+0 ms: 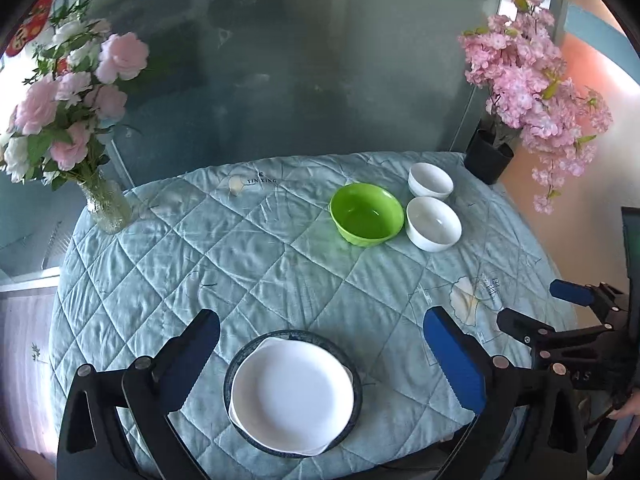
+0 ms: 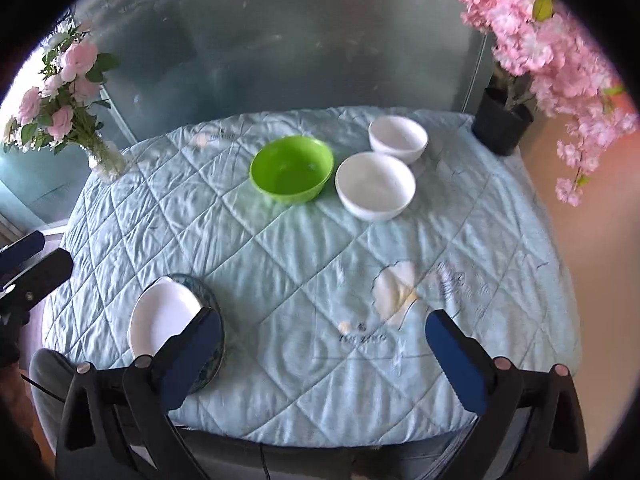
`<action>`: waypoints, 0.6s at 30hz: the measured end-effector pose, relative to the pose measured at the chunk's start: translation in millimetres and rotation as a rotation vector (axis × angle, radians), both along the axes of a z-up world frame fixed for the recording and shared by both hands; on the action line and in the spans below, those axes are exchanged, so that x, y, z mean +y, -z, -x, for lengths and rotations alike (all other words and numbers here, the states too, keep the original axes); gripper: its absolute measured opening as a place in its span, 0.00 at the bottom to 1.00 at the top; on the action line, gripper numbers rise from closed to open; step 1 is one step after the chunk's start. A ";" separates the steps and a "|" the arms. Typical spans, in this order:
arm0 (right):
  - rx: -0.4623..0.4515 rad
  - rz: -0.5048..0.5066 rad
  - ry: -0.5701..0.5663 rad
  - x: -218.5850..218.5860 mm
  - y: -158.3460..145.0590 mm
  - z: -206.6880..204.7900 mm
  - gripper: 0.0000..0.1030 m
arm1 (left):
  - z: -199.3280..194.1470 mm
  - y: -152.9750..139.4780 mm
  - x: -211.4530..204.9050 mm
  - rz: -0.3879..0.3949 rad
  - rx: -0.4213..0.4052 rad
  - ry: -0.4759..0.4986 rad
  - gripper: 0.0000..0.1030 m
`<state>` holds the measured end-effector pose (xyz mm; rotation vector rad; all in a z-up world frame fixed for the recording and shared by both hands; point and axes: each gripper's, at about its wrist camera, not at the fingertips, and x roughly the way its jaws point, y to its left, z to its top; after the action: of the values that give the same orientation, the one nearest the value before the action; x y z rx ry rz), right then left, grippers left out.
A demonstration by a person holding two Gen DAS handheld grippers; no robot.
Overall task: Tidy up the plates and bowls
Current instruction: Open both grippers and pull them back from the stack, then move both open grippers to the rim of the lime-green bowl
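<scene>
Plates [image 1: 292, 394] stacked; bowls unsorted. Left tongs [image 1: 320, 364] and right tongs [image 2: 324, 356] both apart, empty. Next: nest white bowl [image 2: 375, 185].

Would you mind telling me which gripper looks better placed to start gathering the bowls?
Probably the right gripper. Its open, empty jaws face the two white bowls and green bowl more directly. The left gripper, also open, hangs over the stacked plates at the near edge.

Quilted matt cloth [image 1: 256, 264] under a glossy green plastic-looking bowl [image 1: 366, 214].
</scene>
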<state>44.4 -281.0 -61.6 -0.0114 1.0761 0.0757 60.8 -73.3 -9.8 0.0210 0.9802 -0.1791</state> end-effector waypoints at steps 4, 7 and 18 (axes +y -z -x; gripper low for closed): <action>0.008 -0.002 -0.006 -3.8 1.3 -7.9 0.99 | -25.1 6.0 -6.5 0.032 0.034 -0.003 0.99; 0.029 -0.007 -0.024 -7.1 4.3 -18.1 0.99 | -49.9 13.9 -11.2 0.051 0.089 -0.013 0.99; 0.073 -0.048 -0.082 -25.6 -2.5 -81.1 0.99 | -134.6 18.5 -22.5 0.043 0.193 -0.023 0.99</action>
<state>125.5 -306.6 -59.1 -0.0098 1.1462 0.1767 195.4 -95.8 -28.3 -0.0479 1.1678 -0.1838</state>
